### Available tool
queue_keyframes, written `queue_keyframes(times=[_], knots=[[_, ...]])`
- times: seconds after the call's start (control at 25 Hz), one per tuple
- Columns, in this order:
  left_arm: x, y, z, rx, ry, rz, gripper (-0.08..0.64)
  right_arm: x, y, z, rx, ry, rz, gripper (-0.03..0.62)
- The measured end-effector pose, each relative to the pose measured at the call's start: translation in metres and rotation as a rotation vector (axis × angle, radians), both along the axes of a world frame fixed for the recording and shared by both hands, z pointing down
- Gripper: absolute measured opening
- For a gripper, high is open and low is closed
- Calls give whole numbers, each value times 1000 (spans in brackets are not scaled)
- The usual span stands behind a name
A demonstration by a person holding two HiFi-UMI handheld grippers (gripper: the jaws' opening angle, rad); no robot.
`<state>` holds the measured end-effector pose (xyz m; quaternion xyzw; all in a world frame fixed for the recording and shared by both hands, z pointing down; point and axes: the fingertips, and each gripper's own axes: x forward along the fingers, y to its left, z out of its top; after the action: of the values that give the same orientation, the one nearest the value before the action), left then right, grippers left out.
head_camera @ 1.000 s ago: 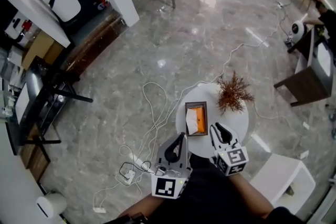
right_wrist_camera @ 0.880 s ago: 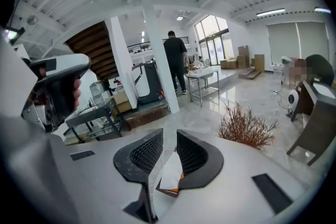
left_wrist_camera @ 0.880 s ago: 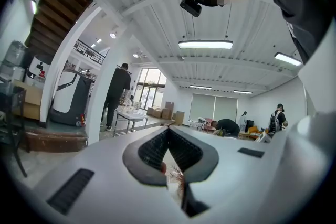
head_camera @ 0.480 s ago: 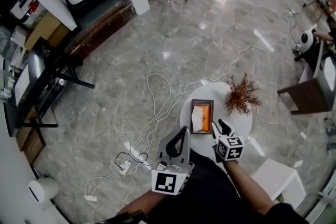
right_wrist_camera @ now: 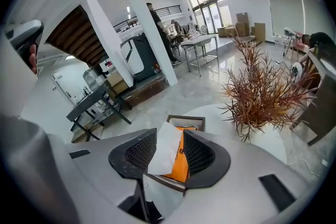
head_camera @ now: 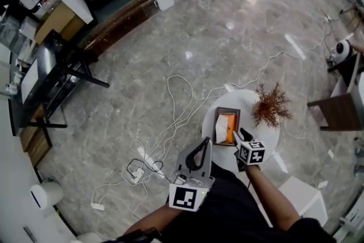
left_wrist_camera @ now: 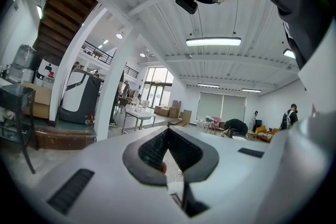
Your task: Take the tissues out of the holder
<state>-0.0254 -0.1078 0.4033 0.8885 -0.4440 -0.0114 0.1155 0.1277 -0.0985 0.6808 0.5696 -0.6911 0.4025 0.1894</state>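
One white tissue (right_wrist_camera: 167, 147) stands loose between the right gripper's (right_wrist_camera: 169, 134) opening jaws, rising from the holder (right_wrist_camera: 185, 118) just beyond. Left gripper (left_wrist_camera: 167, 131): jaws closed together, empty.

Above holder (head_camera: 227, 127): open, save the tissue (right_wrist_camera: 167, 147) standing between the right gripper's (head_camera: 243, 136) opening jaws.
Right of holder: plant (head_camera: 272, 106), twigs spreading wide, near.
Table (head_camera: 239, 101) far side: bare.
Left of table: left gripper (head_camera: 196, 153) held over floor cables (head_camera: 176, 116).
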Motion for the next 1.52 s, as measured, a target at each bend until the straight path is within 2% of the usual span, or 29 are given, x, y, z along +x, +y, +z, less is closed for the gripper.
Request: queue_keyframes(times=[0.6, 0.76, 0.88, 1.2, 1.52], knots=[[-21, -4, 5, -18, -14, -82, -1, -4, -14, 69, -128, 15, -51, 169], [-23, 0, 5, -31, -3, -59, -1, -8, -8, 86, -157, 22, -54, 169], [-21, 1, 4, -6, -31, -49, -1, -7, -4, 99, -181, 33, -62, 169], [-25, -2, 7, -17, -89, -53, 0, -13, -3, 123, -258, 15, -75, 169], [-26, -1, 11, -49, -91, -46, 0, -19, -11, 131, -296, 39, -110, 169]])
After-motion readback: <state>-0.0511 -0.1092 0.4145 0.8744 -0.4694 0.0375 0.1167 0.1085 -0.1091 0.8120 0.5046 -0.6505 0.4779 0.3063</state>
